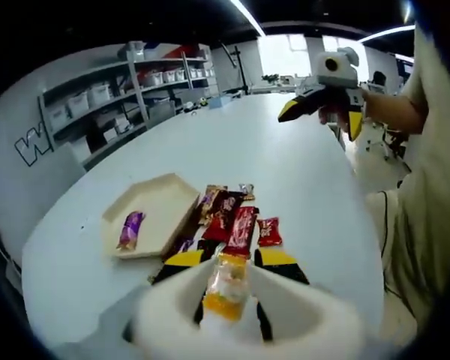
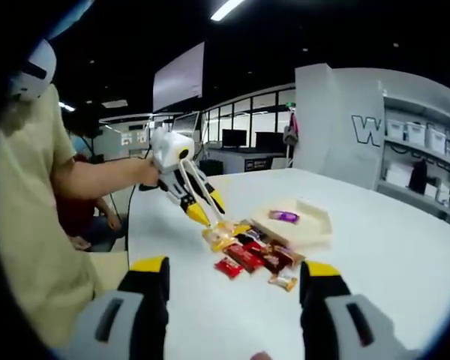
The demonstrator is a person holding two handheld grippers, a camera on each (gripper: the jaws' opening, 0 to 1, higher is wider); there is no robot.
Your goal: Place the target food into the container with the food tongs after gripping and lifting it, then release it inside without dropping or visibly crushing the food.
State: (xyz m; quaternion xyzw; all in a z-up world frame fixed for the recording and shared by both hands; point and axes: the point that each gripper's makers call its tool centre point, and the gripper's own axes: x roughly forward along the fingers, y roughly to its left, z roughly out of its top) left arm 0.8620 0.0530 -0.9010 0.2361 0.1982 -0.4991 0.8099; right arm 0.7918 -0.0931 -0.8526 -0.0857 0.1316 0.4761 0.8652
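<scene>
Now the left gripper [image 1: 226,289] is pinching a yellow snack [image 1: 226,287] between nearly closed jaws, lifting it above the pile [image 1: 236,221] toward the tray [image 1: 159,196], while the right gripper [image 2: 232,279] is hanging wide open, holding nothing, well clear.

Left gripper view: close above the snack packets [image 1: 236,225], facing along the white worktop [image 1: 232,142] towards shelving [image 1: 112,101]. Right gripper view: farther back, aimed across at the same packets and cream tray [image 2: 304,223].
</scene>
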